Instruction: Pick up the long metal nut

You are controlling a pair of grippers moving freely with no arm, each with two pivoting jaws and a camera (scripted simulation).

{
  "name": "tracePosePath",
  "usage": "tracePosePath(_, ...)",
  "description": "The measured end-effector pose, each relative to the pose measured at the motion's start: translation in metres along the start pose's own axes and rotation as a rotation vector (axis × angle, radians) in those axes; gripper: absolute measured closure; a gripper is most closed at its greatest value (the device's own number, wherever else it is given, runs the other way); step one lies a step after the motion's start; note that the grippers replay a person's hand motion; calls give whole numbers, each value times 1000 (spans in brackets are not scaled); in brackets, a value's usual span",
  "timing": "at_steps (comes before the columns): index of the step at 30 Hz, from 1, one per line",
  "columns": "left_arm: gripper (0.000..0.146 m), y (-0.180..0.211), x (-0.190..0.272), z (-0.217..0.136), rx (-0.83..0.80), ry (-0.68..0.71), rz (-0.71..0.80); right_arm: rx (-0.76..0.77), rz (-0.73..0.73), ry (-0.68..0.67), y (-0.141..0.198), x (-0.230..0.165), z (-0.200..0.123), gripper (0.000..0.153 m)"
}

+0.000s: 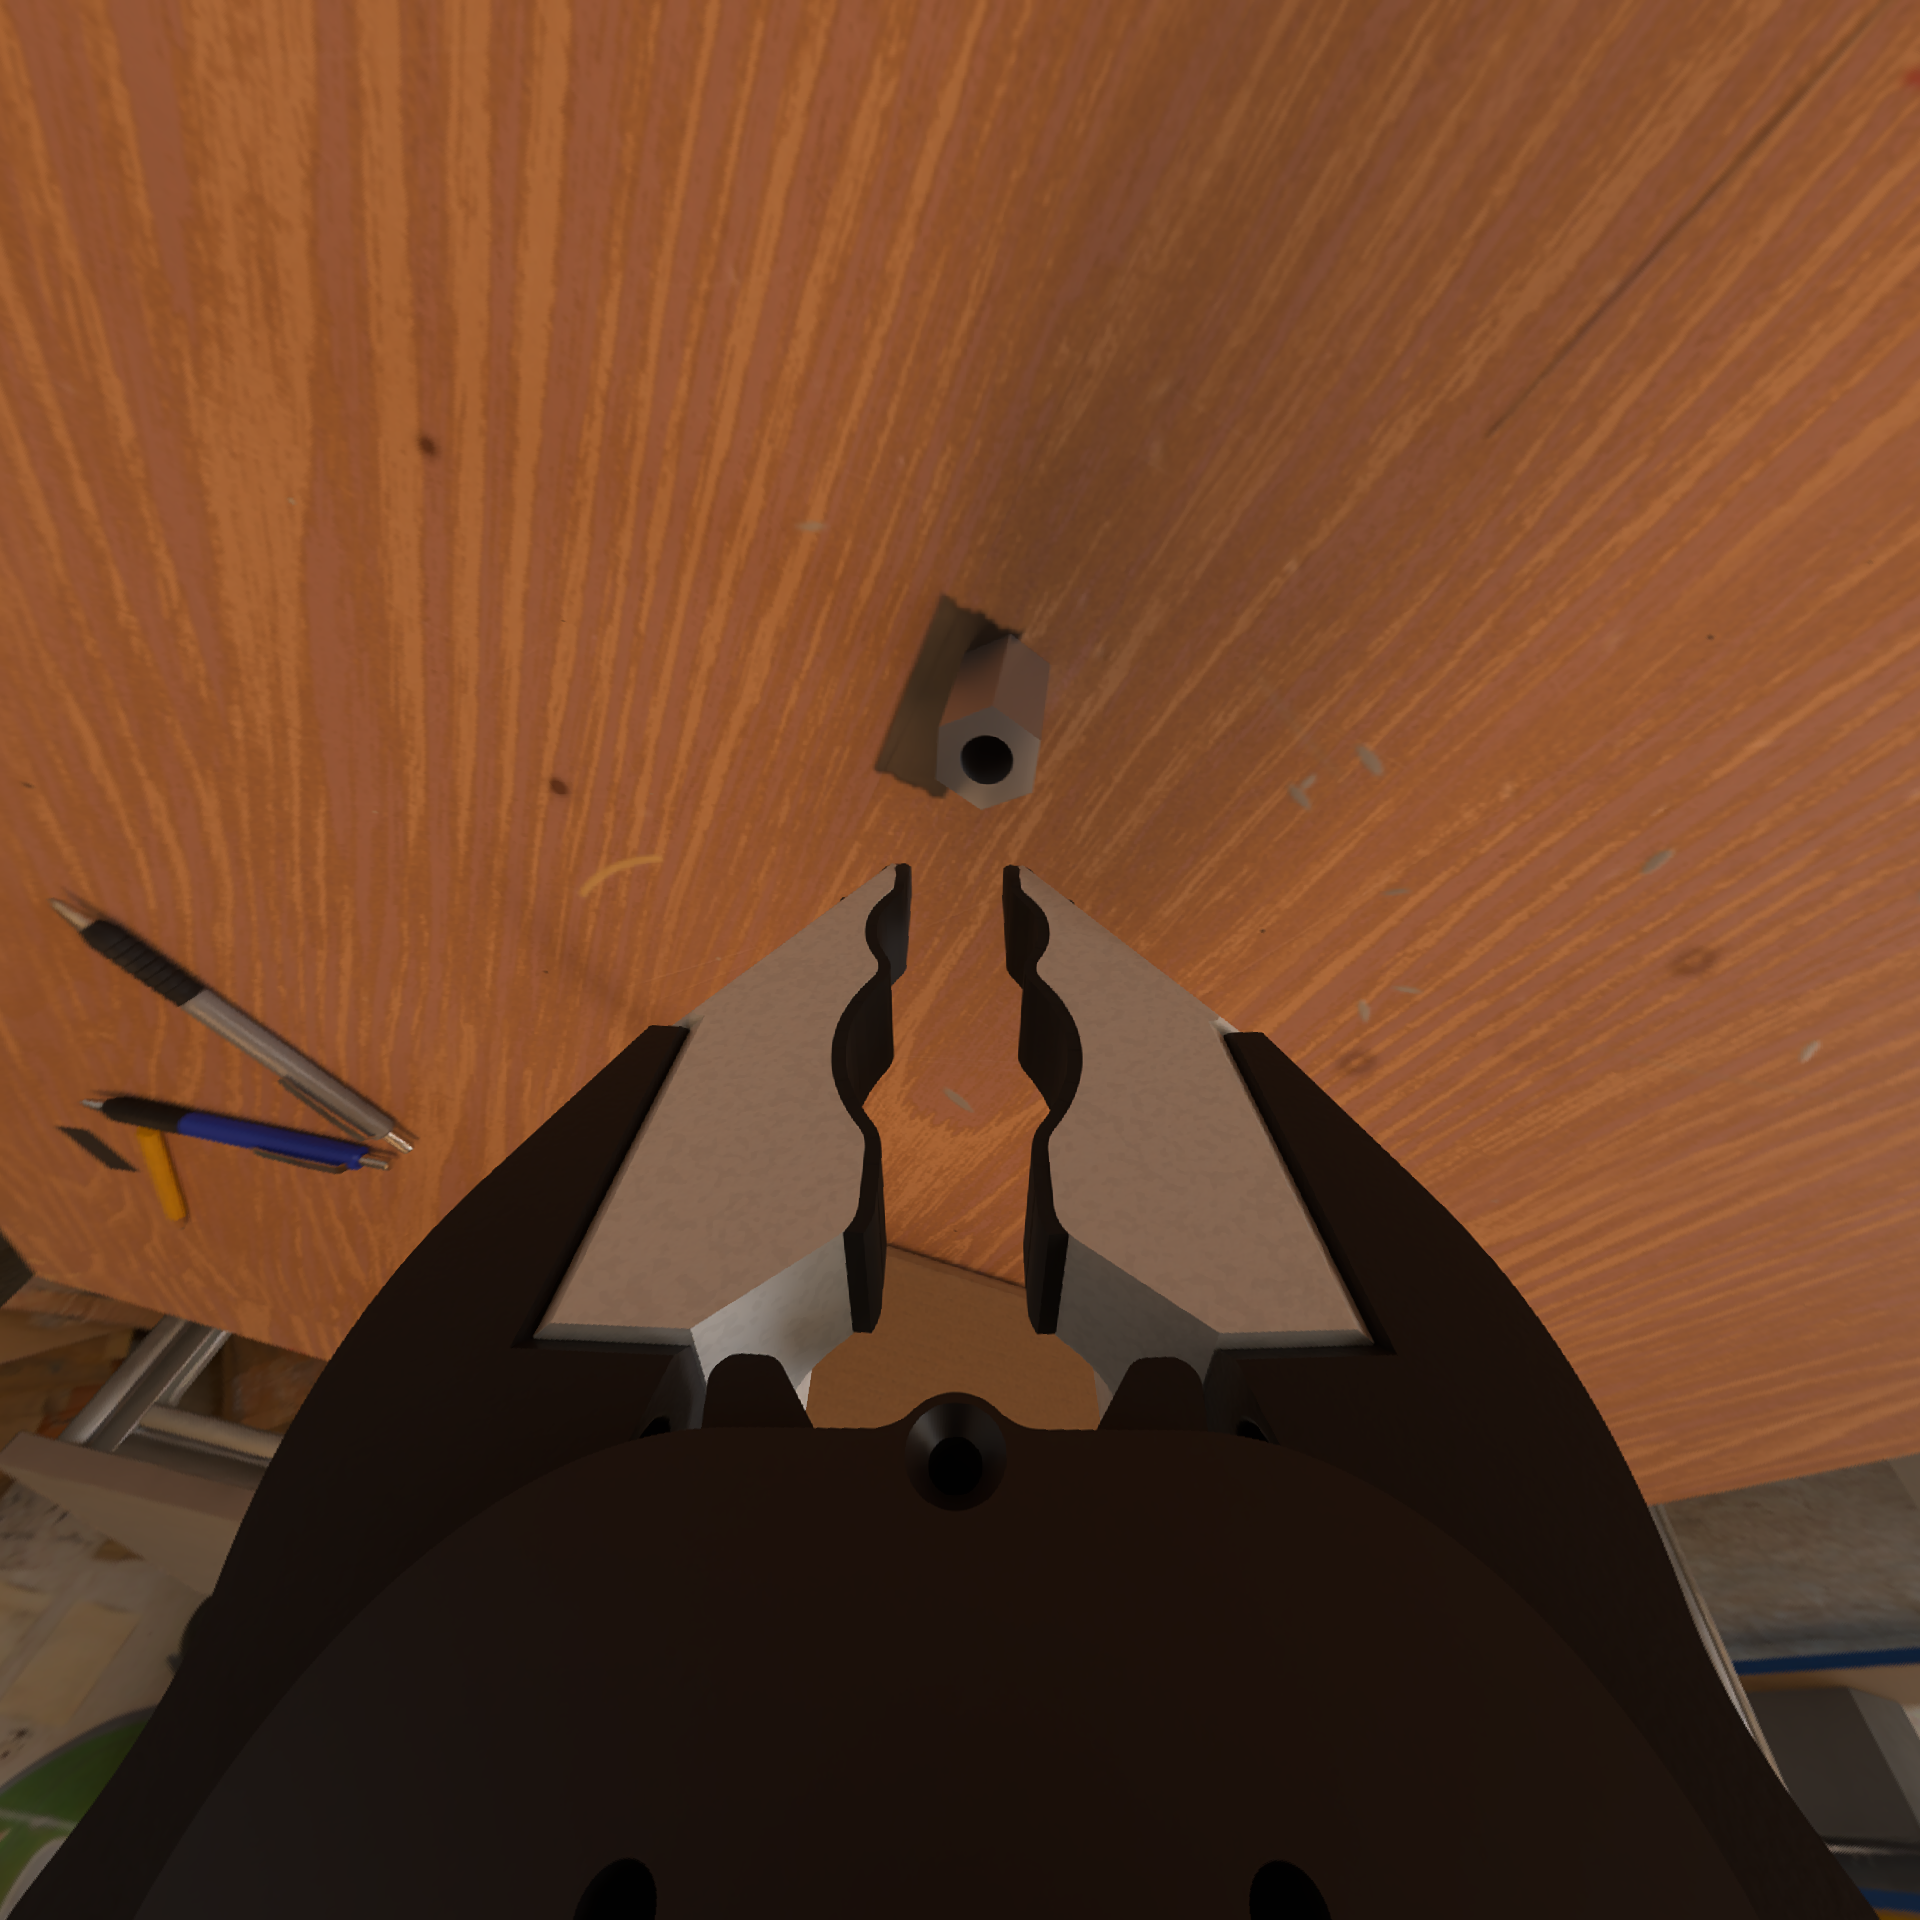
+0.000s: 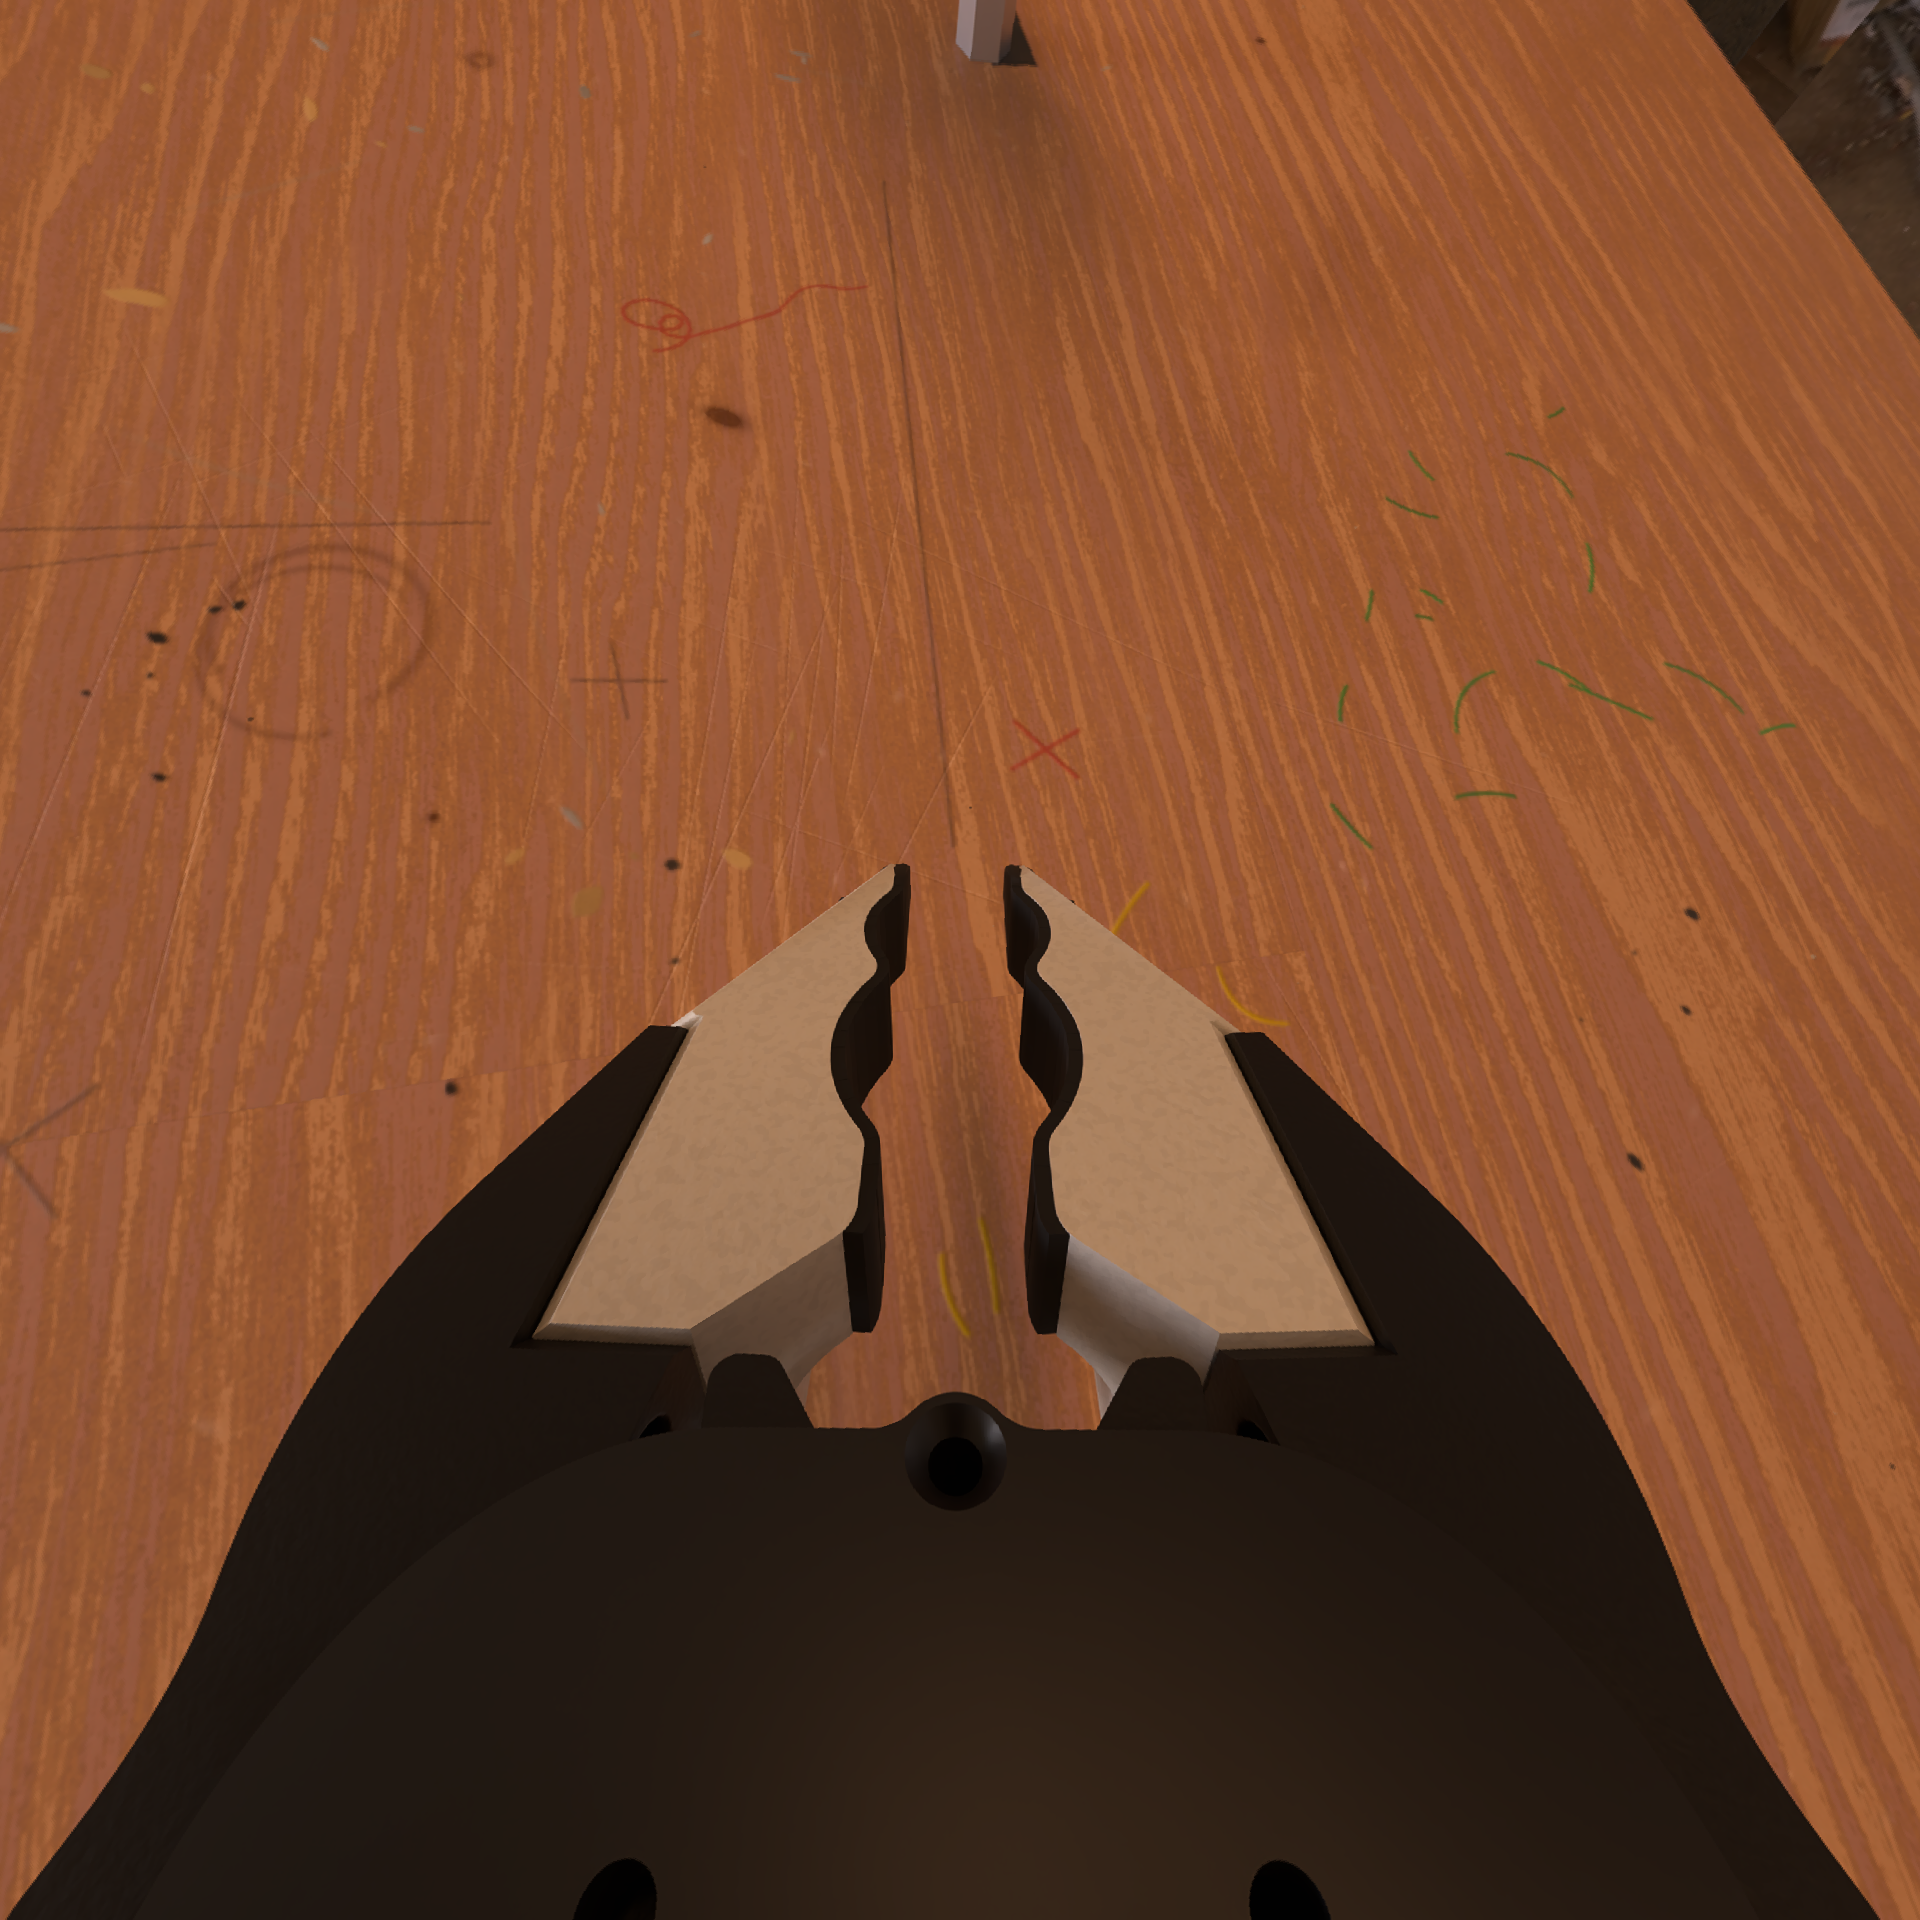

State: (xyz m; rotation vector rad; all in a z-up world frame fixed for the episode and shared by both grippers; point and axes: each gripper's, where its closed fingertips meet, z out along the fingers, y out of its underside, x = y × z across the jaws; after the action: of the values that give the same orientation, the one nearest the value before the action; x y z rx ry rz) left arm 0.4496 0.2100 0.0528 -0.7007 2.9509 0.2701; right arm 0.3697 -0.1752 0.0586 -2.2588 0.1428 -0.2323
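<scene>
A long grey hexagonal metal nut (image 1: 992,727) stands upright on the wooden table (image 1: 1351,520), its bored top end facing the left wrist view. My left gripper (image 1: 956,873) hovers above the table just short of the nut, open and empty, with a narrow gap between the fingers. In the right wrist view the nut's base (image 2: 984,26) shows at the top edge, far ahead. My right gripper (image 2: 956,873) is open and empty over bare wood, well away from the nut.
Two pens (image 1: 239,1023) and a small yellow piece (image 1: 163,1174) lie at the table's left in the left wrist view. The table's near edge (image 1: 208,1320) drops to clutter below. Pen marks and scratches (image 2: 1507,623) cover the wood in the right wrist view.
</scene>
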Motion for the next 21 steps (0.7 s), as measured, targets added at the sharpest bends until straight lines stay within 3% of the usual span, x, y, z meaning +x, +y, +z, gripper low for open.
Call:
tracePosePath(7,125,5,7,5,-22,43,3,-10,-15,-17,1,-5,4,135)
tracePosePath(13,123,-3,-2,12,-10,-7,20,-17,-23,-29,2,-8,6,135)
tracePosePath(21,105,-8,-3,23,-27,28,6,-15,-27,-35,1,-9,5,135)
